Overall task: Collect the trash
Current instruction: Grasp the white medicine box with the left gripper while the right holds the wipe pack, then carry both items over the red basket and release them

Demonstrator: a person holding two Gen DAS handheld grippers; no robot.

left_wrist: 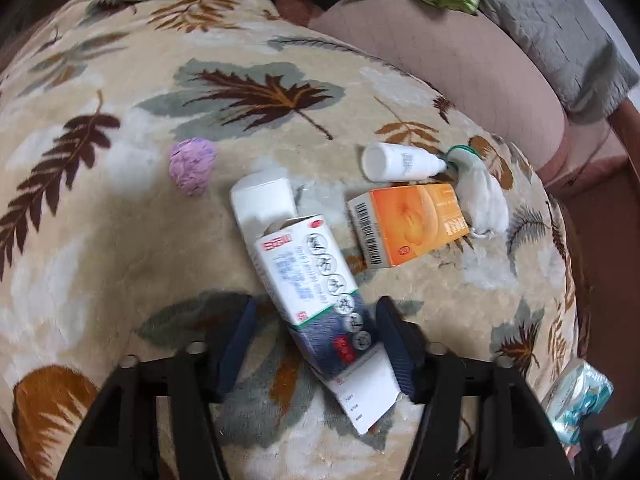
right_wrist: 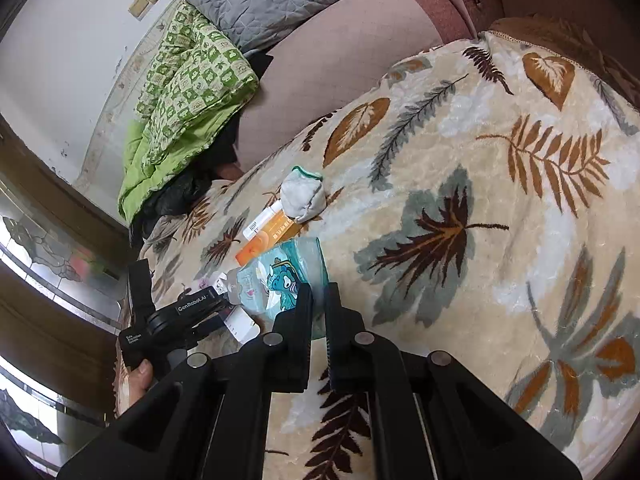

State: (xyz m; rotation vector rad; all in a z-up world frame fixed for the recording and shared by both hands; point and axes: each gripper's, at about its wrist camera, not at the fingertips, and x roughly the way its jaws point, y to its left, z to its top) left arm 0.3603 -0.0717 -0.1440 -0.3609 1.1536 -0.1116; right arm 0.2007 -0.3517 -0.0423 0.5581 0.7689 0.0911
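Observation:
On a leaf-patterned blanket (left_wrist: 120,208) lie a long white and blue carton (left_wrist: 304,268), an orange box (left_wrist: 412,224), a white bottle (left_wrist: 400,162), a white crumpled sock (left_wrist: 480,200) and a purple paper ball (left_wrist: 192,166). My left gripper (left_wrist: 316,340) is open, its fingers on either side of the carton's blue end. My right gripper (right_wrist: 318,304) is shut on a teal cartoon-printed wrapper (right_wrist: 288,276), which also shows at the right edge of the left wrist view (left_wrist: 580,404). The orange box (right_wrist: 272,236) and the sock (right_wrist: 302,196) lie beyond the wrapper.
A pink sofa cushion (left_wrist: 460,72) and a grey quilted pillow (left_wrist: 560,32) lie behind the blanket. A green patterned quilt (right_wrist: 188,92) is bunched by the wall. The left gripper's body (right_wrist: 172,320) and a hand show in the right wrist view.

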